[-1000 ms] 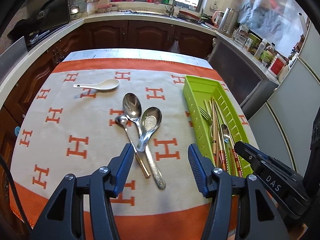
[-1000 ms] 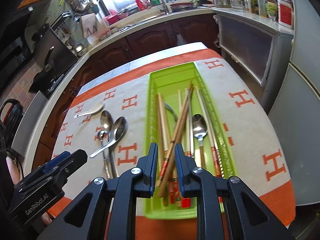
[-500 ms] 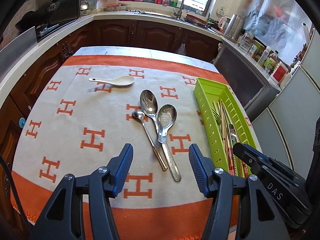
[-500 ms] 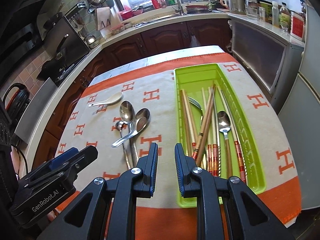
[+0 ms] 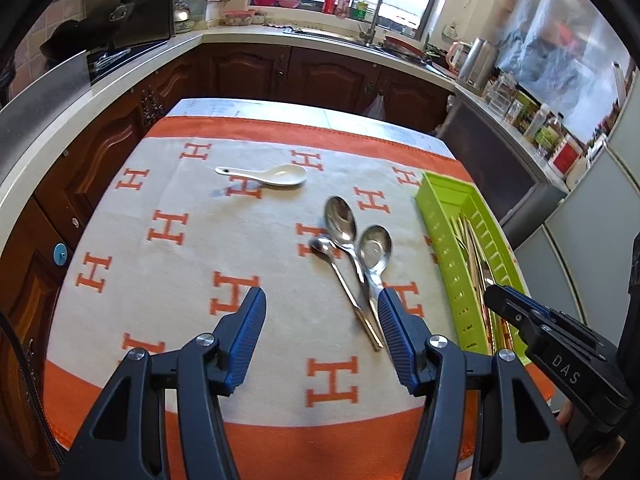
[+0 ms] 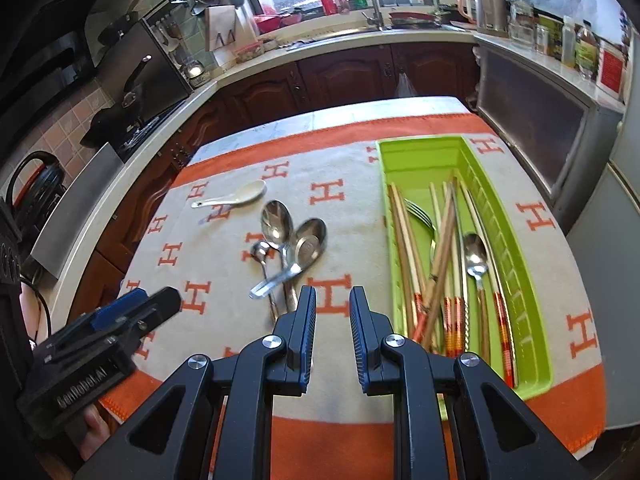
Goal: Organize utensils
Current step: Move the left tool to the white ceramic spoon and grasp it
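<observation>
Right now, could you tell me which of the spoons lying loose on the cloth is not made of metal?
The white ceramic spoon, lying alone at the far side of the cloth; the other three are shiny metal and overlap.

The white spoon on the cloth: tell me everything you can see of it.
The white spoon looks like a glossy ceramic soup spoon, with a deep oval bowl and a short flat handle that has a small dark hole near its end. It lies flat, bowl up, on the orange-and-cream cloth, partly over a printed H, towards the far side. It lies apart from the three metal spoons and from the green tray; neither gripper touches it.
</observation>
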`<state>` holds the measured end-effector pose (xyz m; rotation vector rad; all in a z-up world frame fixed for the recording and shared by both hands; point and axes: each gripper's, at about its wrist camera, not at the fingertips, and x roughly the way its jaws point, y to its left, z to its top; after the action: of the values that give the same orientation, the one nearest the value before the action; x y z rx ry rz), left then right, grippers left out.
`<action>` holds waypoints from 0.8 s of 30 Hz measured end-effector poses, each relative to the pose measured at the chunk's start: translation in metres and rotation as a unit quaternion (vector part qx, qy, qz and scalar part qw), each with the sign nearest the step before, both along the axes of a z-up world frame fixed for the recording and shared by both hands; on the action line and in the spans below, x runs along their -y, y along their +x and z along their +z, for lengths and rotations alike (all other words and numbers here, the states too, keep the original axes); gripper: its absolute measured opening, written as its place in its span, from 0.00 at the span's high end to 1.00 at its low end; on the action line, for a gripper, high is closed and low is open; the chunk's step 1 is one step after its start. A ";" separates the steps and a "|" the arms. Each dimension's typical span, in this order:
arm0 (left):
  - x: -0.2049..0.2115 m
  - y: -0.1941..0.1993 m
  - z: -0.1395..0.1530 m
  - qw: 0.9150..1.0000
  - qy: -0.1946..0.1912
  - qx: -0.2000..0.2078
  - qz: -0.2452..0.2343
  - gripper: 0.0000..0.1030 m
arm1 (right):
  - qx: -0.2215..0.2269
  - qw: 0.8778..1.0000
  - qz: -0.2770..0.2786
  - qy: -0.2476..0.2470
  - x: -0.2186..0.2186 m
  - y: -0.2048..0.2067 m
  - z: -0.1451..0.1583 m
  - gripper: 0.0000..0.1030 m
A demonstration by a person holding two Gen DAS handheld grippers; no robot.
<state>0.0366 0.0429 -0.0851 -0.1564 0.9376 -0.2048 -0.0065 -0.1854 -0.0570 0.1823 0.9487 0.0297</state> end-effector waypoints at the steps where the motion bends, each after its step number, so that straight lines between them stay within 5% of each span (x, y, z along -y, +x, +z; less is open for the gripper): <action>1: -0.011 0.005 0.003 1.000 -0.005 -0.001 0.004 0.45 | 0.001 1.000 0.002 0.002 -0.002 0.004 0.001 0.83; 7: -0.061 0.042 0.019 1.000 -0.011 -0.007 0.028 0.45 | -0.011 0.999 0.023 0.038 -0.013 0.042 0.006 0.81; 13: -0.072 0.094 0.024 1.000 0.002 -0.021 -0.019 0.45 | -0.042 0.996 0.041 0.074 -0.020 0.096 0.000 0.79; 24: -0.050 0.230 -0.027 0.991 0.008 -0.072 -0.114 0.37 | -0.123 0.984 0.065 0.113 -0.014 0.197 -0.052 0.69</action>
<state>0.2668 0.0929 -0.1117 -0.0486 1.1008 -0.4014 0.1908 -0.1711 -0.1090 0.3393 1.2036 0.2411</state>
